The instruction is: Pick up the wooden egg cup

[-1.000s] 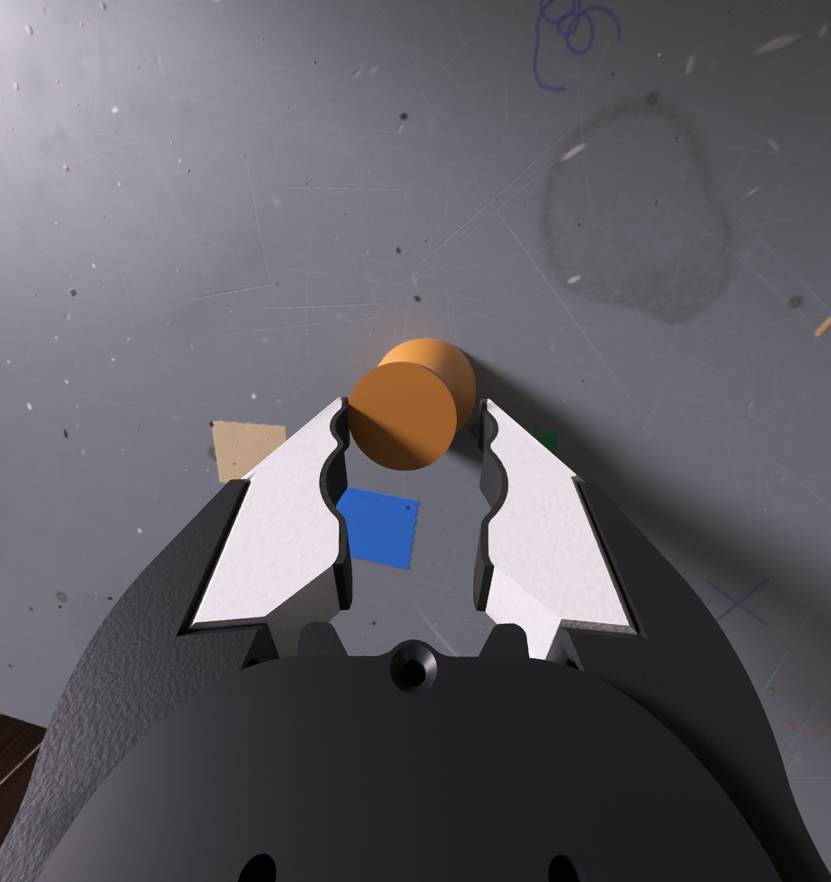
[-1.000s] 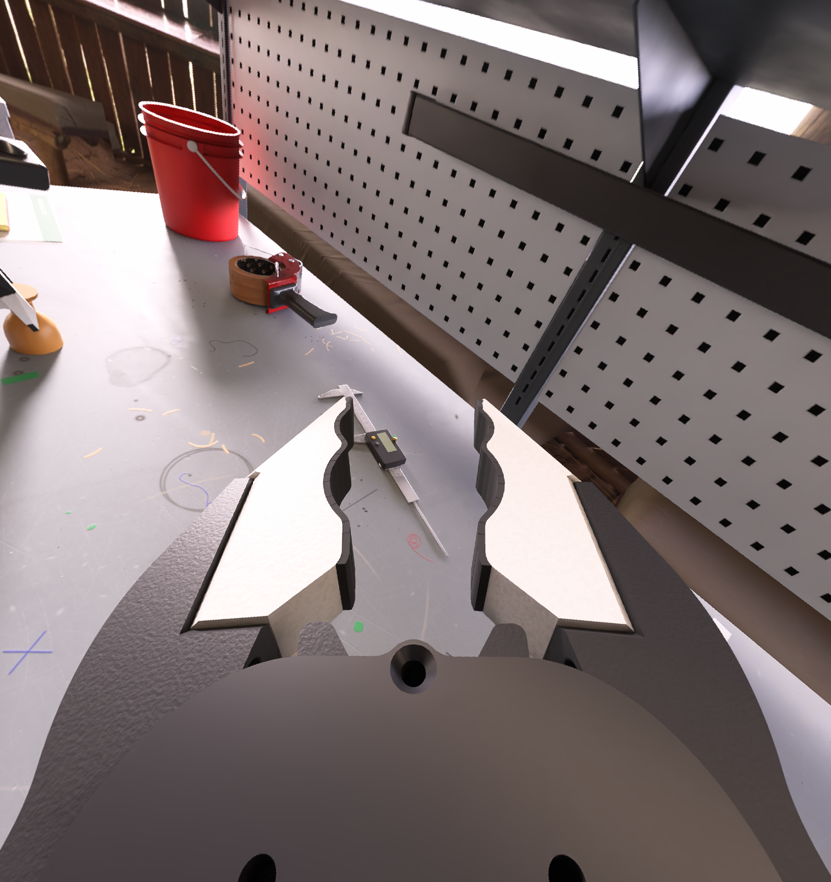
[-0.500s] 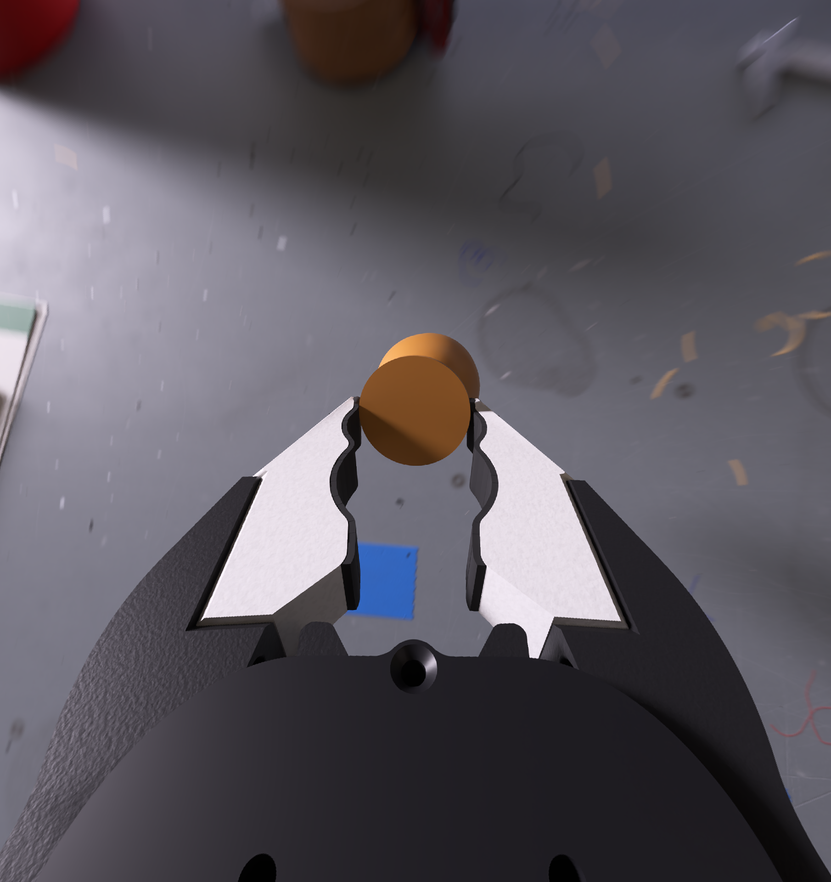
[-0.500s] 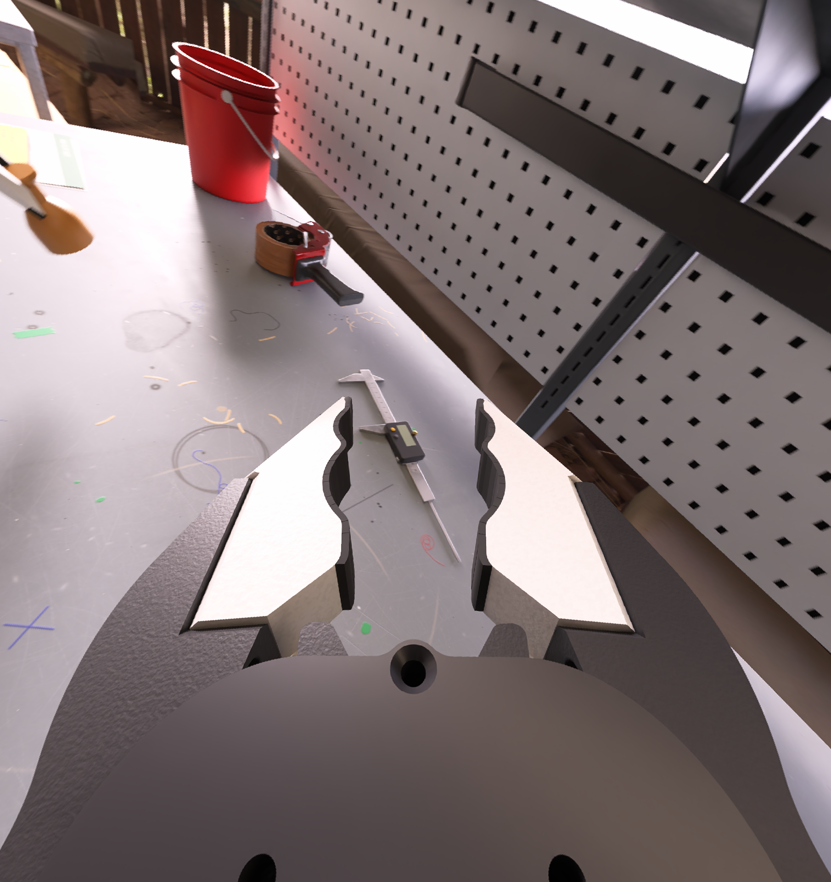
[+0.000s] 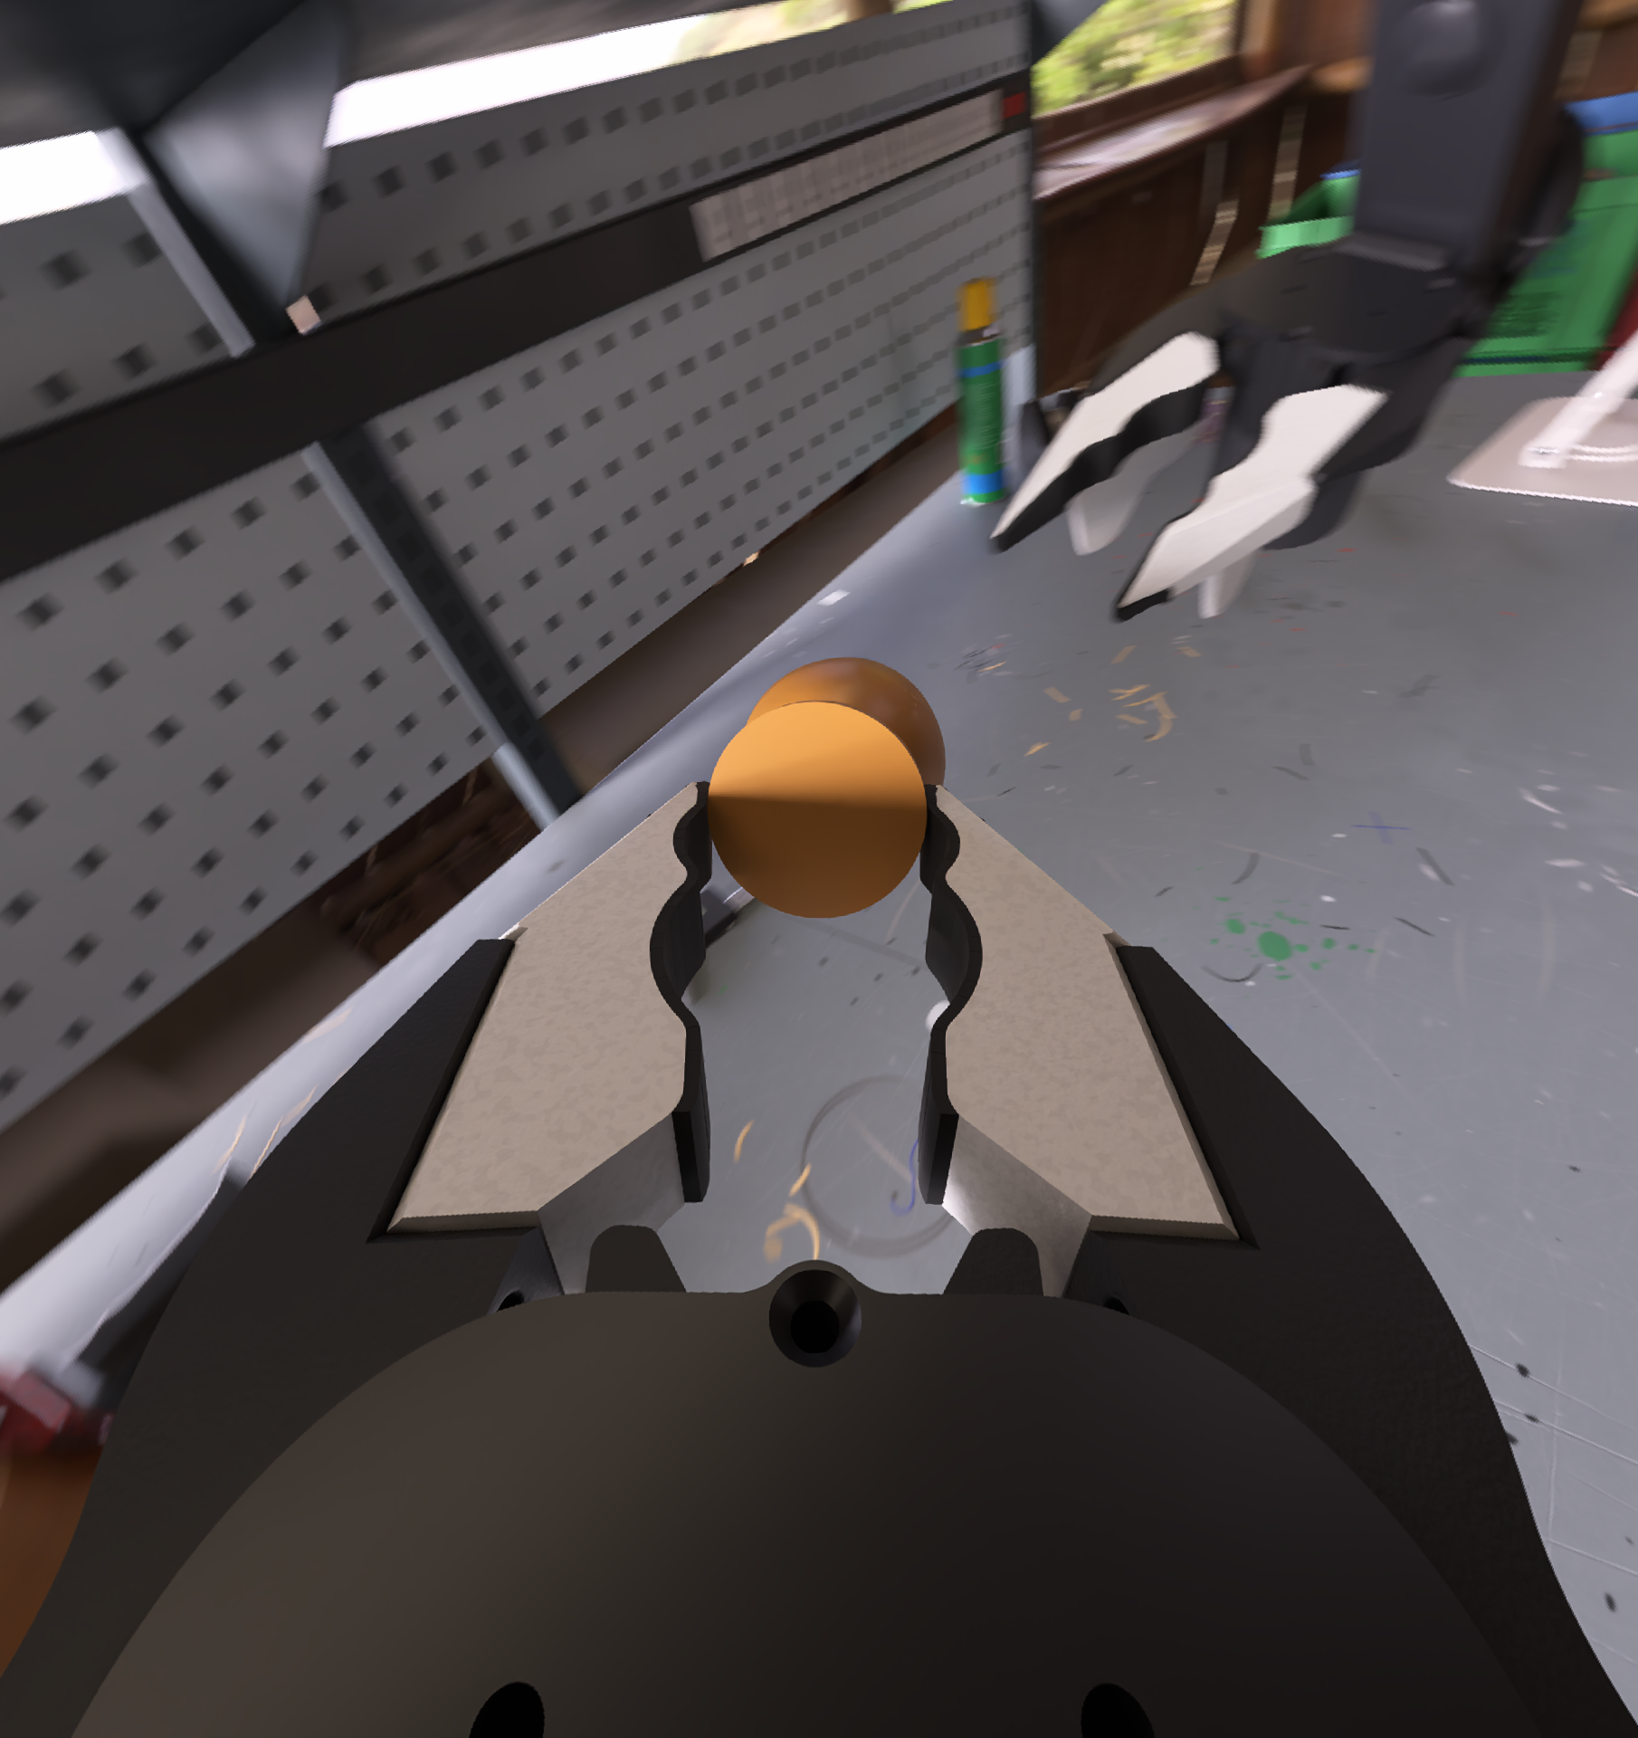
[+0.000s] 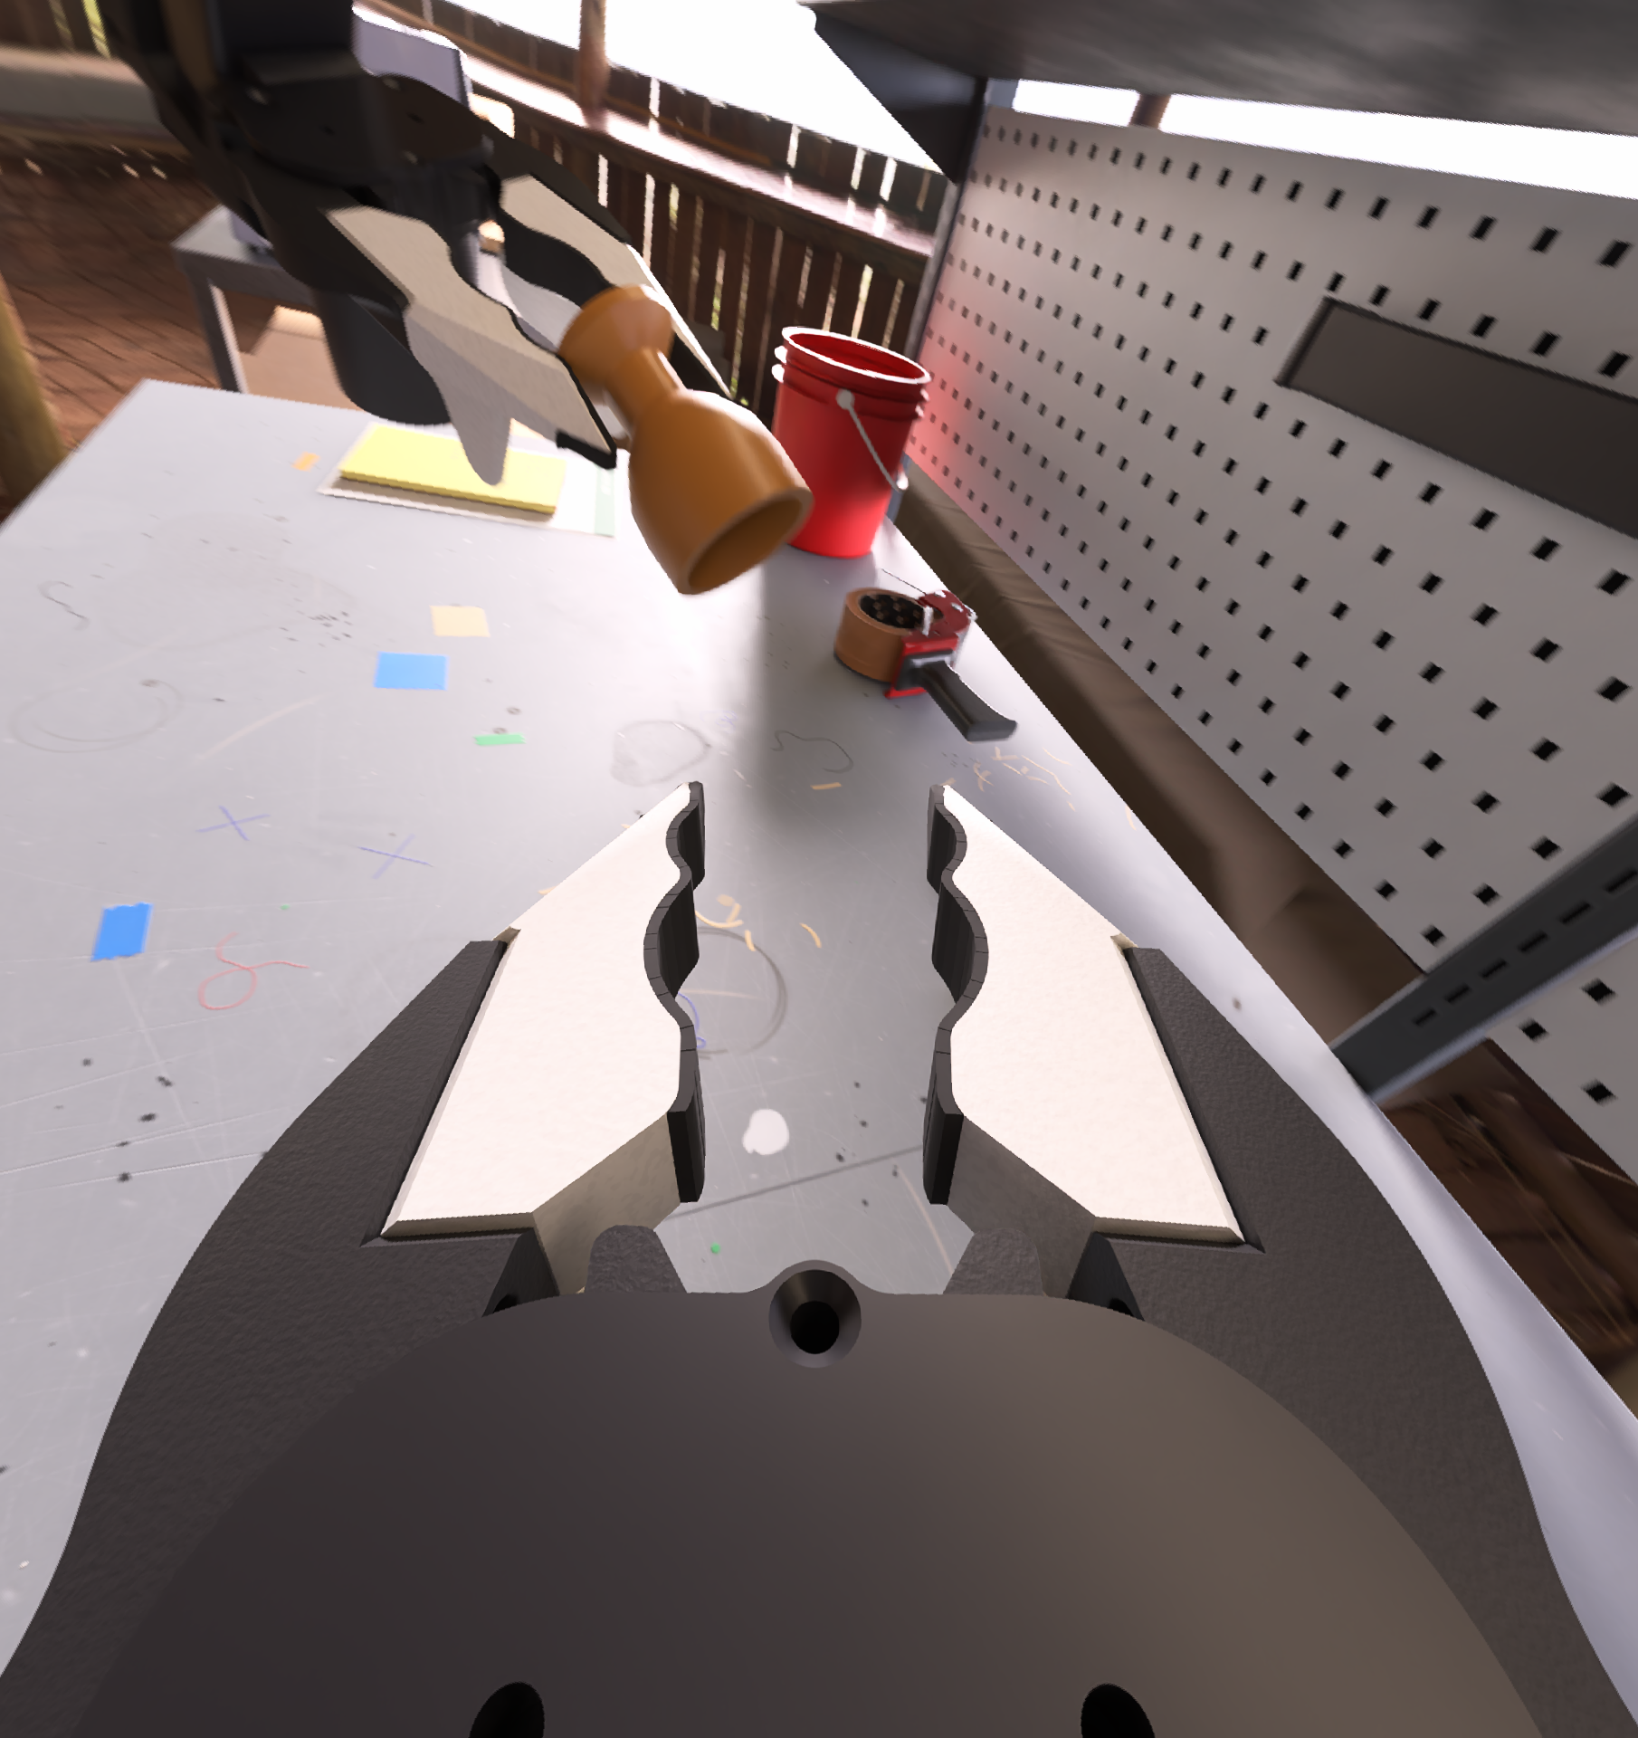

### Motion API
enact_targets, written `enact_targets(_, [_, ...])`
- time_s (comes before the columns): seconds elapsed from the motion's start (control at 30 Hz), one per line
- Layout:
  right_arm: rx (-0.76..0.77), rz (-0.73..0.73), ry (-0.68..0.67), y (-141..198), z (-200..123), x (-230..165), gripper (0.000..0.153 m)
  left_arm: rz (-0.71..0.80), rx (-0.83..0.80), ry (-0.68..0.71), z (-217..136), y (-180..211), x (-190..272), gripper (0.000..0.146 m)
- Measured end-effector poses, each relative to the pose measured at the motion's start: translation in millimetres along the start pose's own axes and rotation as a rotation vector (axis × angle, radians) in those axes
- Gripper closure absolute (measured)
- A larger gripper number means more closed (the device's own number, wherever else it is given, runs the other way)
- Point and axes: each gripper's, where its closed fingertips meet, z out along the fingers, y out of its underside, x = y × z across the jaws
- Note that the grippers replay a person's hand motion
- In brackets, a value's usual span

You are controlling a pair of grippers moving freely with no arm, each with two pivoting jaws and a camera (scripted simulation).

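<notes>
The wooden egg cup (image 5: 820, 809) is orange-brown with a round foot and a flared bowl. My left gripper (image 5: 815, 818) is shut on its foot and holds it in the air, tilted, well above the grey workbench. In the right wrist view the egg cup (image 6: 693, 451) hangs at the upper left with its open bowl pointing down and right, held by the left gripper (image 6: 599, 348). My right gripper (image 6: 815, 828) is open and empty over the bench. It also shows in the left wrist view (image 5: 1088, 564) at the upper right.
A red bucket (image 6: 843, 442) and a tape dispenser (image 6: 909, 649) stand near the pegboard wall (image 6: 1314, 564). A yellow pad (image 6: 458, 470) lies at the far end of the bench. A green spray can (image 5: 980, 395) stands by the pegboard. A white flat plate (image 5: 1577, 451) lies far right.
My left gripper has lifted the egg cup off the bench and swung up toward the pegboard. My right gripper has turned left, so the lifted egg cup now shows large in its view.
</notes>
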Motion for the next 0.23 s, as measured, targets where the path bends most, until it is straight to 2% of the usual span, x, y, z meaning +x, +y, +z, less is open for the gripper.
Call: enact_targets(0.23, [0.147,0.057,-0.153,-21,-3,-20,0.105,0.165,0.146,0.318,37,-16,62,0.102])
